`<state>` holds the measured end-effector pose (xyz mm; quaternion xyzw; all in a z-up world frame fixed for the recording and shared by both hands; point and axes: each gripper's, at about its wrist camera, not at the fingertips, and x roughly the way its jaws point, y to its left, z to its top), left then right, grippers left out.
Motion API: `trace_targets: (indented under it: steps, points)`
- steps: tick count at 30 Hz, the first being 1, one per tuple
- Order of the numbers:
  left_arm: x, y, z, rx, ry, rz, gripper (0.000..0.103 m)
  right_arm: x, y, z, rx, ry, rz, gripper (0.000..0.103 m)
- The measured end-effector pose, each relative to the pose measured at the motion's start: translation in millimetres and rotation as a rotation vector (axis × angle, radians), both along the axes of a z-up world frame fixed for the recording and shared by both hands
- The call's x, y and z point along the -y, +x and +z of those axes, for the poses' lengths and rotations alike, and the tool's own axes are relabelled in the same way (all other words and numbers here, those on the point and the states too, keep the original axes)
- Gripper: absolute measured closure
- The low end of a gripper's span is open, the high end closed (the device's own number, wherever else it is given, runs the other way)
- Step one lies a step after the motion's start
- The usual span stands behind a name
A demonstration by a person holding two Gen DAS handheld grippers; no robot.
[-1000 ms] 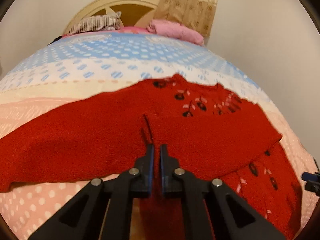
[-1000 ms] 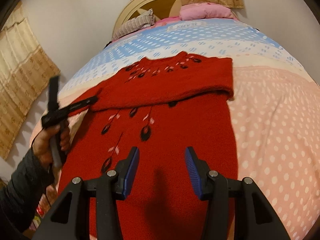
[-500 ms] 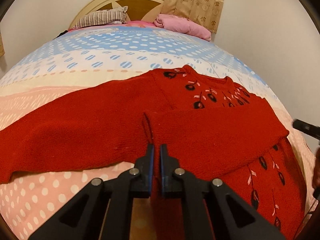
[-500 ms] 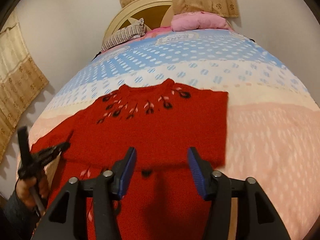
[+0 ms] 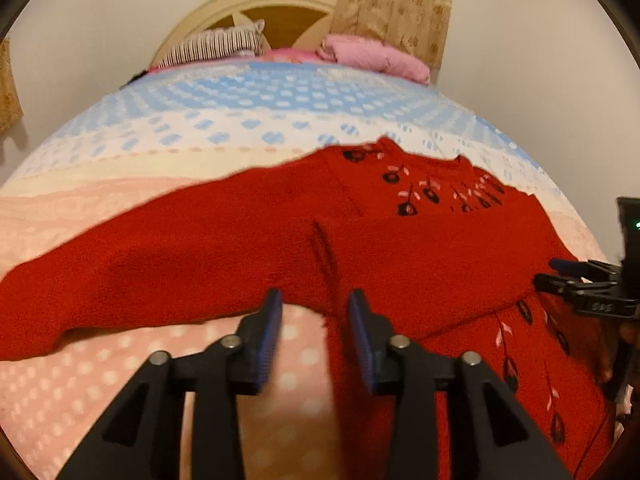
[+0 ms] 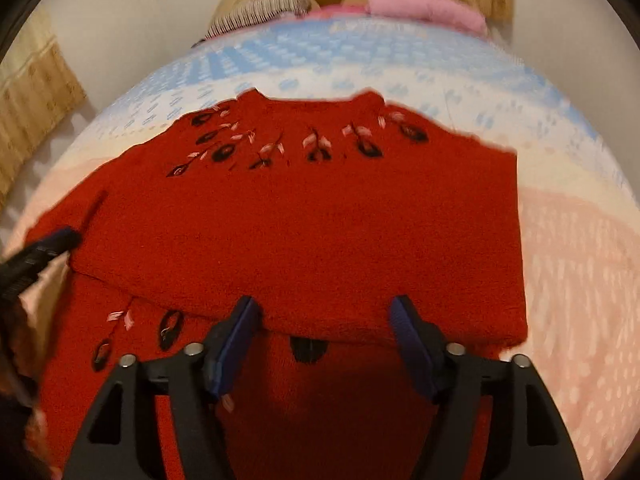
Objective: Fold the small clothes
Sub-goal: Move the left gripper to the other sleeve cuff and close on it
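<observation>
A red knitted sweater (image 5: 400, 248) with black and pink flowers lies flat on the bed; it also shows in the right wrist view (image 6: 304, 232). Its right sleeve is folded across the chest, and its left sleeve (image 5: 140, 256) stretches out to the left. My left gripper (image 5: 314, 320) is open and empty, just above the sleeve cuff edge (image 5: 324, 252) near the armpit. My right gripper (image 6: 320, 332) is open and empty, over the lower edge of the folded sleeve. It also shows at the right edge of the left wrist view (image 5: 576, 276).
The bed has a dotted cover (image 5: 248, 120) in blue, white and pink bands. A striped pillow (image 5: 216, 46) and a pink blanket (image 5: 372, 56) lie by the round headboard (image 5: 276, 12). Curtains (image 5: 400, 0) hang behind.
My left gripper has opened and let go of the folded sleeve's cuff, which now lies on the sweater. My right gripper has moved forward over the sweater and stays open.
</observation>
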<state>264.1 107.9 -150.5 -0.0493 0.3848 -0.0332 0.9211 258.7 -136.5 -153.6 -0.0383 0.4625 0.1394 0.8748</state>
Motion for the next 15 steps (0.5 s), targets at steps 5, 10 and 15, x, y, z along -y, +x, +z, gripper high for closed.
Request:
trace_targets:
  steps: [5,10,15]
  points:
    - [-38,-25,4,-0.001,0.069,0.070,0.050,-12,-9,-9,0.052,-0.063,0.023,0.014]
    - [-90,-39,-8,-0.064,0.046,0.196,0.050,-10,-12,-8,0.059,-0.043,0.025,0.013]
    - [-125,-56,-15,-0.080,0.013,0.299,0.050,-12,-13,-10,0.068,-0.046,0.023,0.012]
